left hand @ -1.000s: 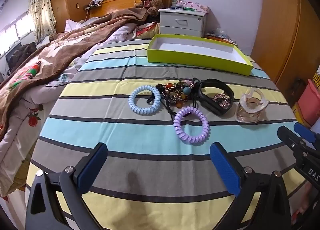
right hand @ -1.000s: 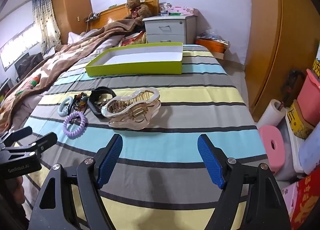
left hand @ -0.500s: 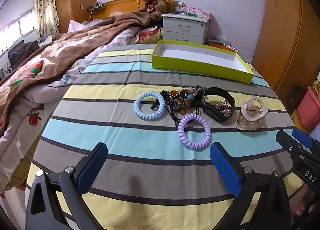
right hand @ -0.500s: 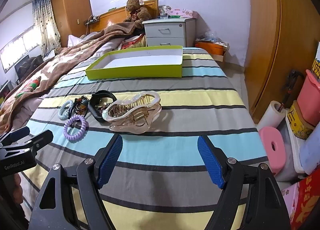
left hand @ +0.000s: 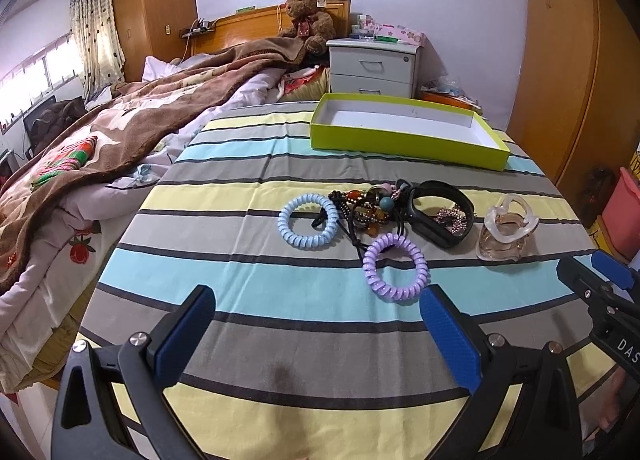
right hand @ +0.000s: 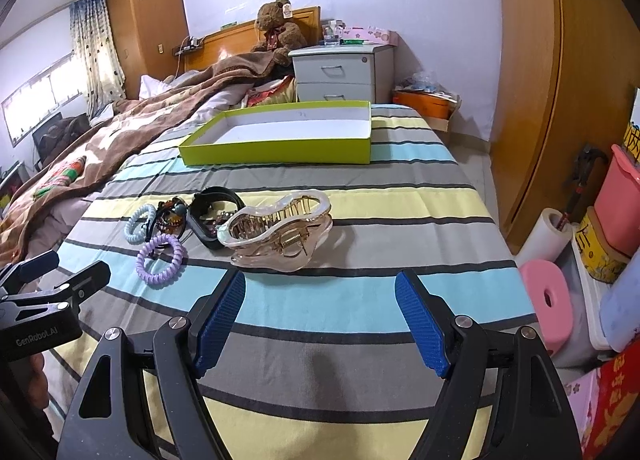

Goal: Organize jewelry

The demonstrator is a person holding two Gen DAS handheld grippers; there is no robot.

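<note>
Nothing has yet been sorted: the green tray [left hand: 404, 144] stands with its white bottom bare at the far side of the striped surface [left hand: 280, 292], and every piece of jewelry lies in a loose cluster on the near side of that tray, well apart from it. Nearest the tray in that cluster, a black bracelet [left hand: 442, 212] is seen with a small sparkling piece inside its loop. To the left of it, as the left wrist view has it, a tangle of beaded strands and black cords [left hand: 368, 208] touches a blue coil hair tie [left hand: 308, 220]. A purple coil hair tie [left hand: 396, 266] lies on the side of the tangle away from the tray, and a clear claw clip [right hand: 280, 228] lies to the right of the bracelet.

The left tongs [left hand: 316, 336] and the right tongs [right hand: 320, 320] are held spread wide, gripping nothing, short of the cluster on the side farthest from the tray. All of the work is judged to remain: each piece is still to be lifted and carried across to the tray.
</note>
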